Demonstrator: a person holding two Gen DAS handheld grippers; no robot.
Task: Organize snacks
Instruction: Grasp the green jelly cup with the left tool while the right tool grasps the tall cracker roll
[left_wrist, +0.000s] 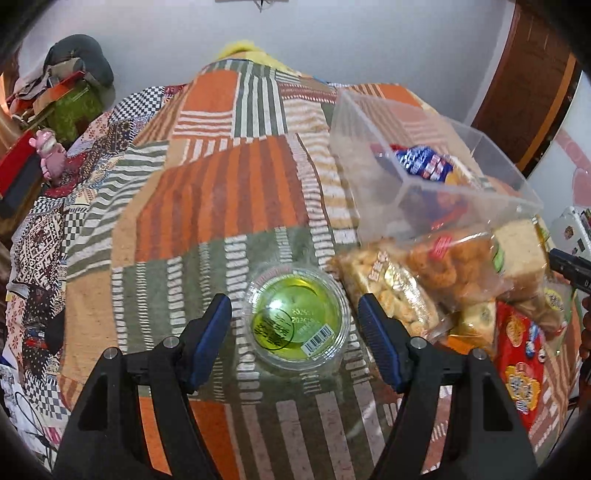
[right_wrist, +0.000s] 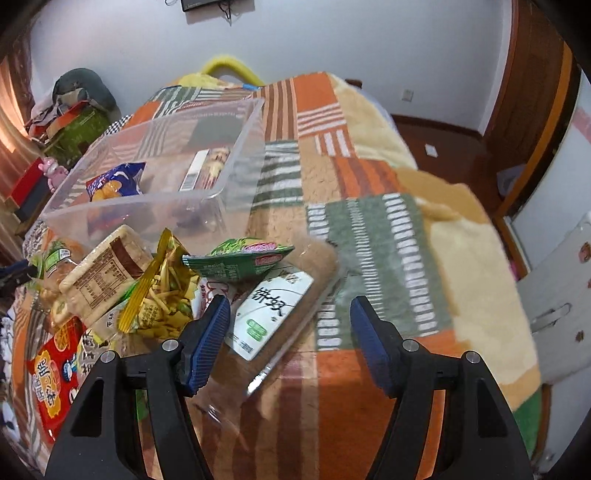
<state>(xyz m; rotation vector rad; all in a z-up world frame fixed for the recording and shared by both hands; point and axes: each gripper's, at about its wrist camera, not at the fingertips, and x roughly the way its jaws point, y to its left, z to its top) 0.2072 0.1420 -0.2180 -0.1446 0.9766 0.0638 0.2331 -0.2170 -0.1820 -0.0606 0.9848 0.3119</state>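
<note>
Pale grey wall (right_wrist: 332, 44) behind, brown wooden door (left_wrist: 524, 92) at right, patchwork blanket (left_wrist: 221, 166) over bed.

free: blanket (left_wrist: 221, 177) left half, past jelly cup (left_wrist: 297, 317) | blocked: right side, clear bin (left_wrist: 424, 162), snack heap (left_wrist: 454, 273)

jelly cup (left_wrist: 297, 320) left of snack pile (left_wrist: 436, 280), bin (left_wrist: 369, 122) behind (snacks inside)
</note>
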